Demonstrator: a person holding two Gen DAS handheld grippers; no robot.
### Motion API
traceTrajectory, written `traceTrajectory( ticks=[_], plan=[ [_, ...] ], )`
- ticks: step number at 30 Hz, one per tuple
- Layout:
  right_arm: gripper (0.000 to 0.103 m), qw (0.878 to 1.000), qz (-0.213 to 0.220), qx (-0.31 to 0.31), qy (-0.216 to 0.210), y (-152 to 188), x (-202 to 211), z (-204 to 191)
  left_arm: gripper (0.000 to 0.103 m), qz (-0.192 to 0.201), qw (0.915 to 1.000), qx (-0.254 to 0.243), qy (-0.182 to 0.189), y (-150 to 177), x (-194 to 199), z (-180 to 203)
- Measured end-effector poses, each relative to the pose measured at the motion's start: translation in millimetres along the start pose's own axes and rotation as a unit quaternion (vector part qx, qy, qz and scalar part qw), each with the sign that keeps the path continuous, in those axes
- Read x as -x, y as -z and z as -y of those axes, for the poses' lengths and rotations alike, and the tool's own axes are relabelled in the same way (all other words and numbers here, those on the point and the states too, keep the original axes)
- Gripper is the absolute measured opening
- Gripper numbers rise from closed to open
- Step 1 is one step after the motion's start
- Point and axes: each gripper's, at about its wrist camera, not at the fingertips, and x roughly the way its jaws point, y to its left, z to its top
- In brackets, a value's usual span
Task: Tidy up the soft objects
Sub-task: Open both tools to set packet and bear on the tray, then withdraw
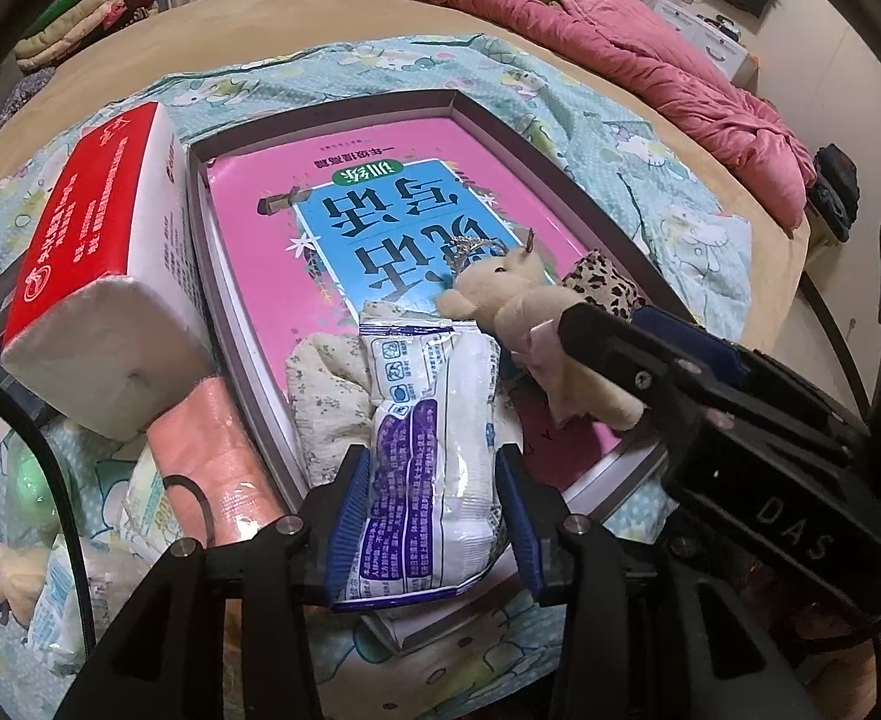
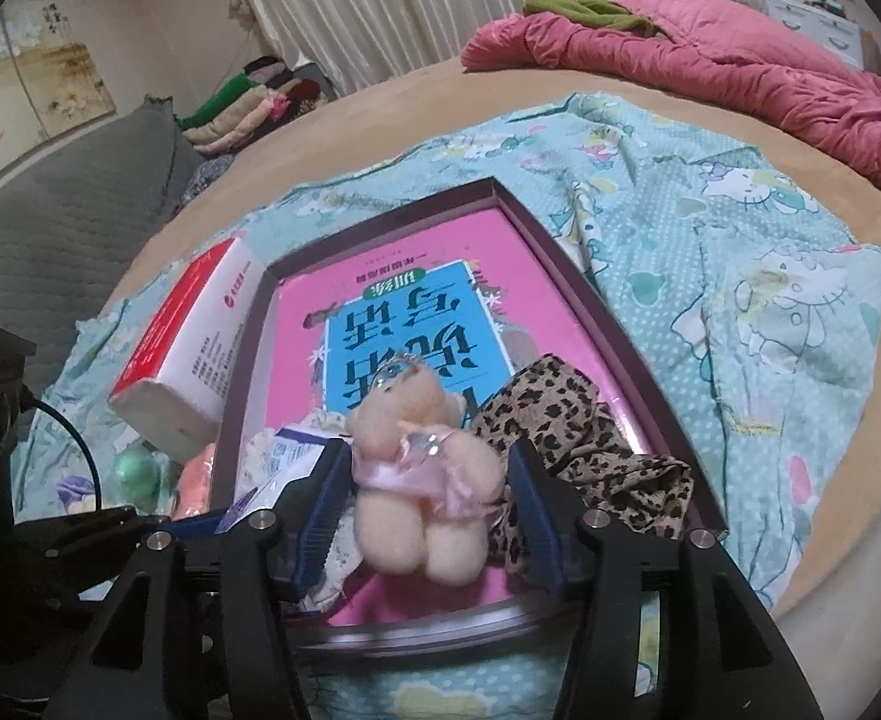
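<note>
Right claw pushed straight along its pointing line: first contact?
Most likely the small plush bear already between the right claw's pads, then the pink book lining the box. Depth is unclear.

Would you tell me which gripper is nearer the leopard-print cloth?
Right. The right gripper straddles the teddy bear directly beside the leopard-print cloth; the left gripper sits farther away, around the white packet.

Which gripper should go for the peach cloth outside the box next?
Left gripper, probably. The peach cloth lies on its side, just beyond the box wall; it must clear the wipes packet between its jaws first. The right gripper straddles the teddy bear, farther away.
</note>
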Motion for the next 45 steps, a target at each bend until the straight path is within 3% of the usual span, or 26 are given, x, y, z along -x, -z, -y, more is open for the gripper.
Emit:
traceTrajectory(
  ticks=[6,10,13,17,23,27,45],
  plan=[
    [0.057,1.0,0.005,-0.017,0.003,-1.7,2.3,6.9,0.044,0.0,1.0,-0.002,0.003,1.1,3.0,1.4],
    [0.059,1.0,0.012,-0.023,0.005,-2.2,4.4,10.0,0.054,0.0,1.0,0.0,0.006,1.7,6.0,0.9],
    [0.06,0.999,0.019,-0.026,0.005,-2.4,6.9,11.7,0.054,0.001,1.0,0.002,0.006,2.6,8.8,-0.1],
    [0.071,0.999,0.032,-0.034,0.004,-3.9,11.0,14.2,0.055,0.005,1.0,0.002,0.0,3.2,14.2,-2.4],
    [0.073,0.999,0.038,-0.038,0.0,-4.3,13.6,15.5,0.061,0.016,0.9998,0.001,-0.011,5.2,25.7,-4.5],
    [0.073,0.998,0.041,-0.038,0.001,-4.5,14.1,15.3,0.07,0.02,0.9996,0.001,-0.017,6.0,31.7,-6.2],
    [0.075,0.997,0.074,-0.034,0.003,-2.7,34.1,7.6,0.071,0.047,0.9982,0.007,-0.036,10.5,58.6,-17.4]
  ],
)
